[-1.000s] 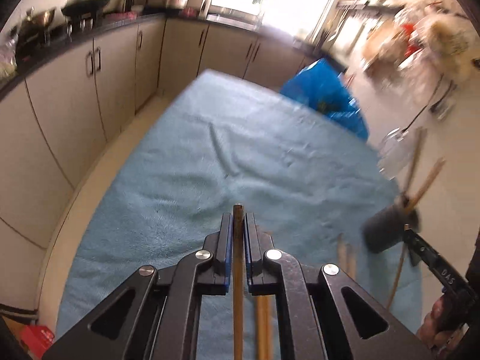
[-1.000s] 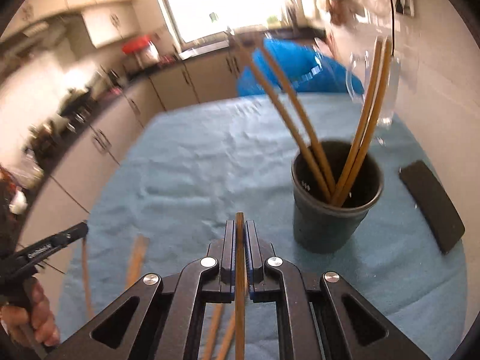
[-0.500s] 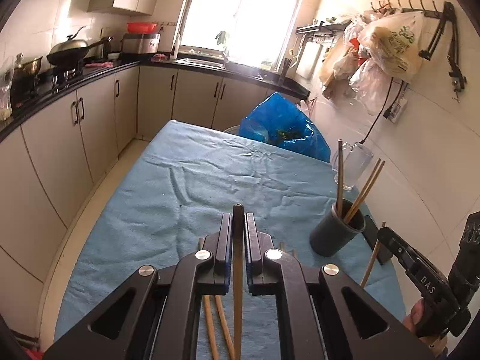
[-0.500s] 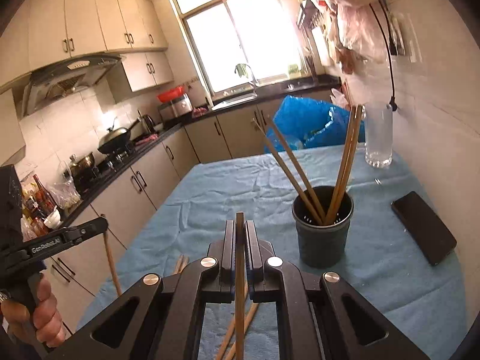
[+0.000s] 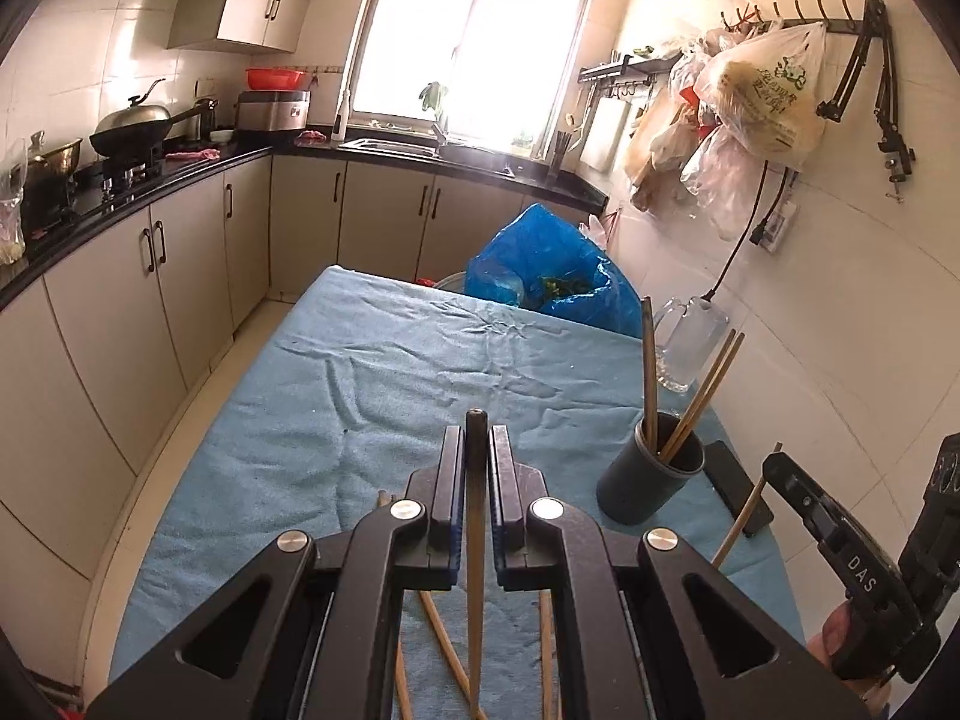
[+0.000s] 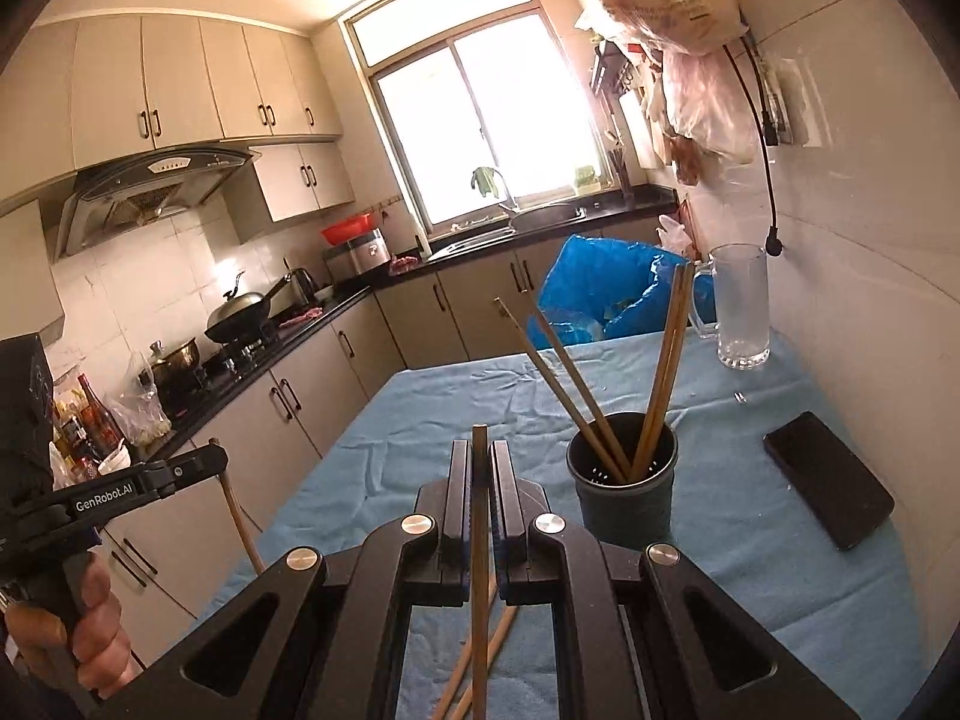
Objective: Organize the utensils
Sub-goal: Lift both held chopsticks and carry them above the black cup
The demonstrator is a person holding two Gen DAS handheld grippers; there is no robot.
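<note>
**Both grippers carrying a chopstick above the worktop**

Left gripper (image 5: 477, 468): jaws pinching a dark-tipped wooden chopstick (image 5: 475, 546), tip protruding just past the pads, held above the blue-cloth-covered worktop (image 5: 384, 372). Right gripper (image 6: 478, 483): jaws likewise clamping a plain light wooden chopstick (image 6: 479, 540), hovering near the dark grey cylindrical utensil cup (image 6: 624, 495). Cup standing upright on the cloth, holding four wooden chopsticks (image 6: 663, 360) leaning in two pairs against its rim. Loose wooden chopsticks (image 5: 441, 642) lying on the cloth below the left gripper. Black phone (image 6: 828, 480) lying flat beside the cup, toward the wall. Clear glass mug (image 6: 741, 306) standing farther back near the wall, blue plastic bag (image 6: 600, 288) sitting beyond the worktop's far edge.
</note>
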